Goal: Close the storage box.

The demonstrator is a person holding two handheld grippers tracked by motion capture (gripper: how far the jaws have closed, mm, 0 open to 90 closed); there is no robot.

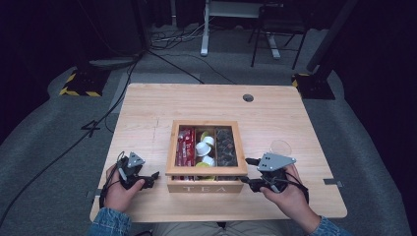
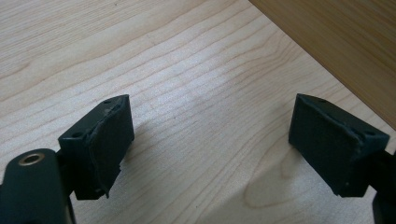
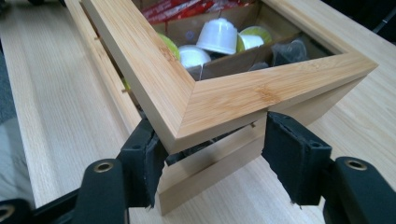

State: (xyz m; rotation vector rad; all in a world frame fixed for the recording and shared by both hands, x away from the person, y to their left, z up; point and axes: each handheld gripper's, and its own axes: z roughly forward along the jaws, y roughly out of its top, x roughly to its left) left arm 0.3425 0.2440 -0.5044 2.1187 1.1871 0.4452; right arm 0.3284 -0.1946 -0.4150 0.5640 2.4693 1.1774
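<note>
**Tea box corner between the right jaws**

Right gripper [image 3: 210, 158] sits at the near right corner of the tea box [image 1: 206, 172], jaws partly open and straddling it beneath the raised lid [image 3: 224, 100]; whether the pads press the wood is hard to say. Left gripper [image 2: 210, 144] hovers wide open and empty over the table [image 2: 163, 60], just beside the box. Inside: white capsules [image 3: 217, 35], red sachets [image 1: 185, 147].

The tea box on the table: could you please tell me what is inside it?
Through the tea box's windowed lid: red packets on the left, white and yellow-green capsules in the middle, dark sachets on the right. The lid frame covers whatever lies at the edges.
</note>
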